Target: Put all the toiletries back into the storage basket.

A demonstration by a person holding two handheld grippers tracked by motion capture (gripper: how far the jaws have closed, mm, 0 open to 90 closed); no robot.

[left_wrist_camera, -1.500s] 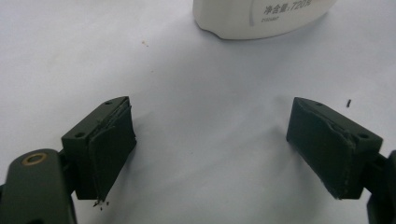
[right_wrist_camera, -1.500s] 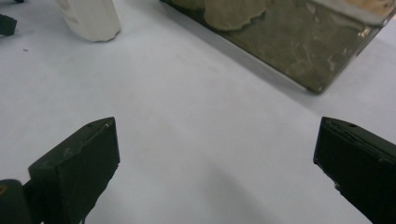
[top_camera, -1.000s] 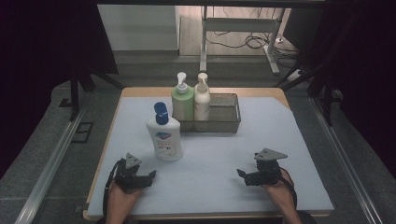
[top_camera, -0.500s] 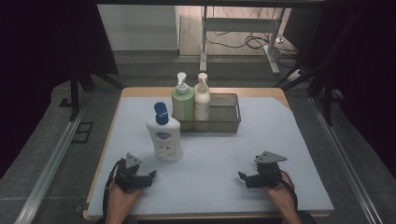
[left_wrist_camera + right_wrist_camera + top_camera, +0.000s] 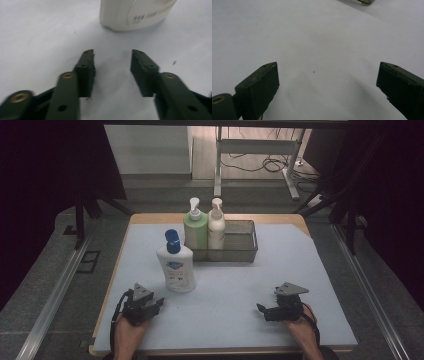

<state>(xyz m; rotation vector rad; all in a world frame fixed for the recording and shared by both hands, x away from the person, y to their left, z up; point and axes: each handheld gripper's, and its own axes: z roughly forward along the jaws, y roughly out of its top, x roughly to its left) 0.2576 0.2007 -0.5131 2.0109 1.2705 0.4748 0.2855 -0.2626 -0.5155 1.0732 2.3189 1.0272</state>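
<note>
Pale blue matting (image 5: pixel 300 285) is covering the bench, and a white bottle with a blue cap (image 5: pixel 175 265) is standing upright on it, left of centre and just in front of the wire basket (image 5: pixel 245 251). The left claw (image 5: pixel 156 304) is resting low on the mat near the front edge, just beside and in front of that bottle but not touching it. In the left gripper view its 2 jaws have just been closing and are standing partly apart with only bare mat between them, while the white bottle's base (image 5: pixel 135 15) is sitting a short way beyond the tips. The right claw (image 5: pixel 262 310) is lying on the mat at the front right, well apart from the bottle; in the right gripper view its jaws are standing wide apart over bare mat. Inside the basket, a green pump bottle (image 5: pixel 195 227) and a cream pump bottle (image 5: pixel 216 227) are standing side by side at its left end.
</note>
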